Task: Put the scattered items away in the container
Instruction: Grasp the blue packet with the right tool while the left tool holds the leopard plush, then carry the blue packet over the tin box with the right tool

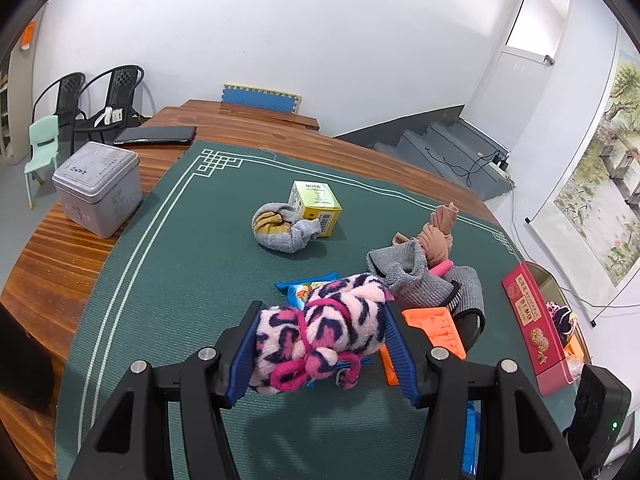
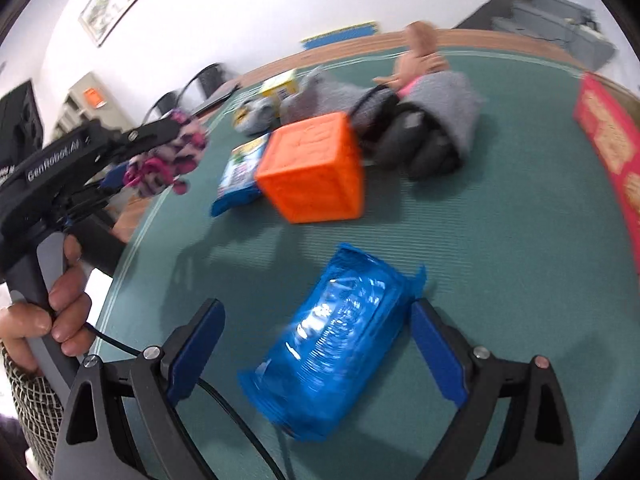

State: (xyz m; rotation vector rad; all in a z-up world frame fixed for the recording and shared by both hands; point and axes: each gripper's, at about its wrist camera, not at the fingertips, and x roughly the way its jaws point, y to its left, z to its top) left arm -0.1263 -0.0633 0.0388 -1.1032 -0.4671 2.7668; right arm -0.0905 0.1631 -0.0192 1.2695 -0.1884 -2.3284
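Note:
My left gripper (image 1: 322, 320) is shut on a fuzzy pink, black and white sock bundle (image 1: 320, 332), held above the green mat (image 1: 180, 280). The right wrist view shows the same gripper (image 2: 160, 148) and sock (image 2: 176, 148) at the left, with a hand (image 2: 60, 312) on the grip. My right gripper (image 2: 316, 312) is open, its blue fingers on either side of a shiny blue packet (image 2: 332, 352) lying on the mat. The red box (image 1: 532, 320) stands open at the mat's right edge with a fuzzy item inside, and shows again (image 2: 608, 140) in the right wrist view.
On the mat lie an orange cube (image 2: 312, 168), a blue snack packet (image 2: 240, 176), a grey sock bundle (image 1: 280, 228), a yellow carton (image 1: 318, 204), a tan stocking (image 1: 436, 236) and grey-black knitwear (image 1: 460, 292). A grey tin (image 1: 98, 188) and a dark tablet (image 1: 156, 135) sit on the wooden table at left.

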